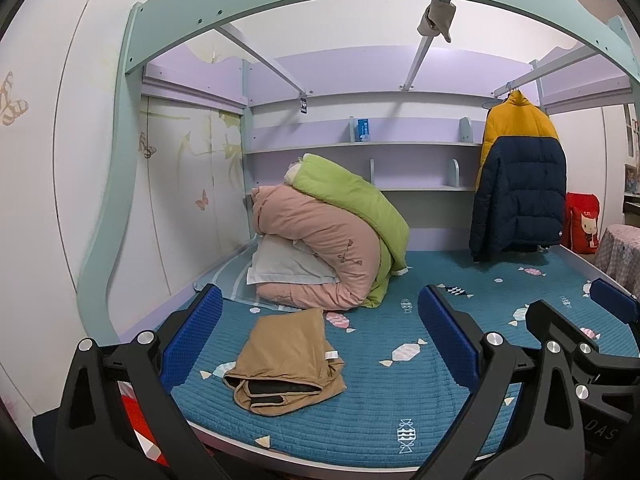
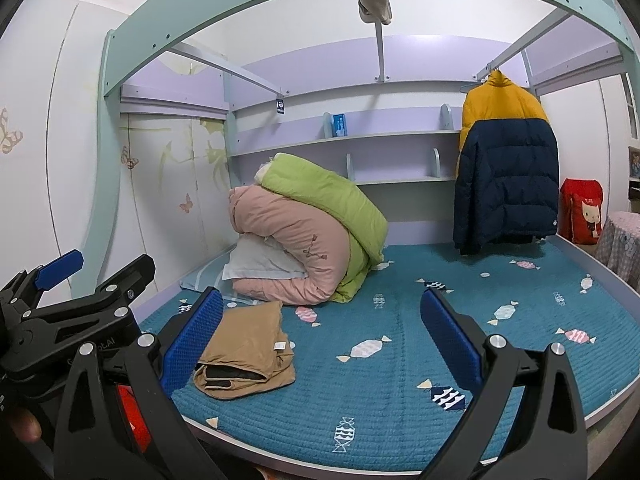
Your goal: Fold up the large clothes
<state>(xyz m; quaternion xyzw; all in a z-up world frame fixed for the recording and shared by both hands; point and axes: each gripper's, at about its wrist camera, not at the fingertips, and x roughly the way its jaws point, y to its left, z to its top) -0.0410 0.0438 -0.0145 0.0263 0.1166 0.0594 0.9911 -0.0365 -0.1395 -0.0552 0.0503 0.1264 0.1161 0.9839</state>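
A folded tan garment (image 1: 286, 364) with a dark lining lies on the blue candy-print bed mat (image 1: 420, 392), also seen in the right wrist view (image 2: 246, 350). My left gripper (image 1: 320, 340) is open and empty, held above the bed's front edge with the garment between and beyond its blue fingers. My right gripper (image 2: 322, 344) is open and empty; the garment lies by its left finger. The right gripper shows at the right of the left wrist view (image 1: 592, 320). The left gripper shows at the left of the right wrist view (image 2: 80, 280).
A rolled pink and green quilt (image 1: 332, 236) on a pillow sits at the back left of the bed. A yellow and navy puffer jacket (image 1: 520, 184) hangs from a rail at the right. Shelves line the back wall. A red bag (image 1: 584, 224) stands at the far right.
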